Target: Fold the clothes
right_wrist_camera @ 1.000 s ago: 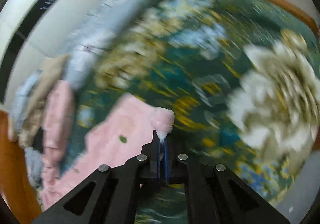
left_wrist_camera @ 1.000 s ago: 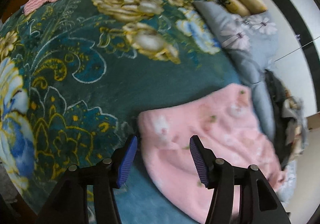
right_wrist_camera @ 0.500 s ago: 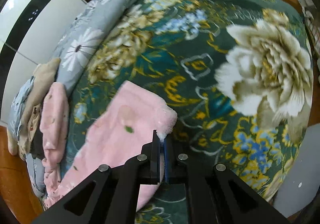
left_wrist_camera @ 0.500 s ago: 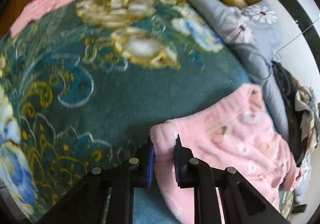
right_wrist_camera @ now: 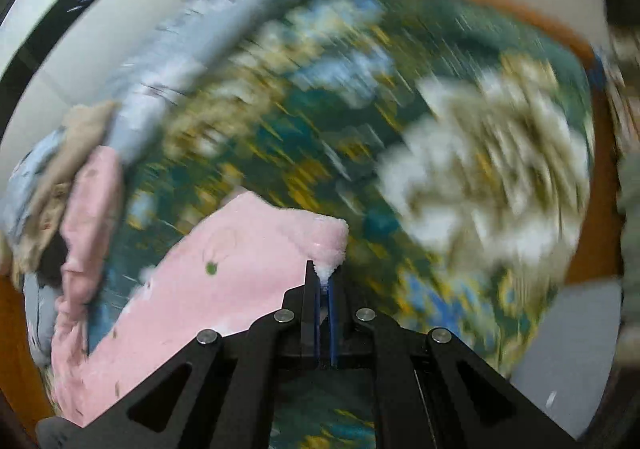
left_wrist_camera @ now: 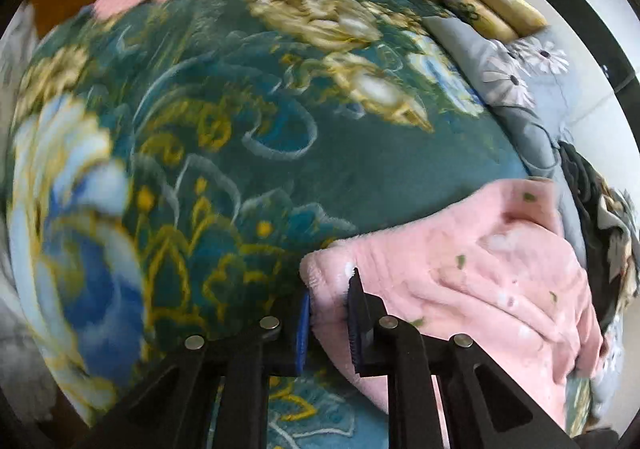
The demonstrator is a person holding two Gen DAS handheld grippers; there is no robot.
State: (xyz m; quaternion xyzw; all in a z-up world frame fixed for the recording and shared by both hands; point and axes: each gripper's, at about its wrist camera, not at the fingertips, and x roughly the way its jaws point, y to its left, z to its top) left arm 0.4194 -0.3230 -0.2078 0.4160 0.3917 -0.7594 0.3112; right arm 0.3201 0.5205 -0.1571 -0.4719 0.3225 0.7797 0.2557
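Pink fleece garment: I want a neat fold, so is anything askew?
Nothing is damaged. The pink fleece garment lies rumpled, one corner pinched in each of the left gripper and right gripper.

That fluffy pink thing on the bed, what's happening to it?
A person is folding a fluffy pink fleece garment on a dark green flowered blanket. The left hand-held gripper is pinching one corner of it, and the right hand-held gripper is pinching another corner. The rest of the garment lies on the blanket. The right view is blurred, so that side is moving fast.
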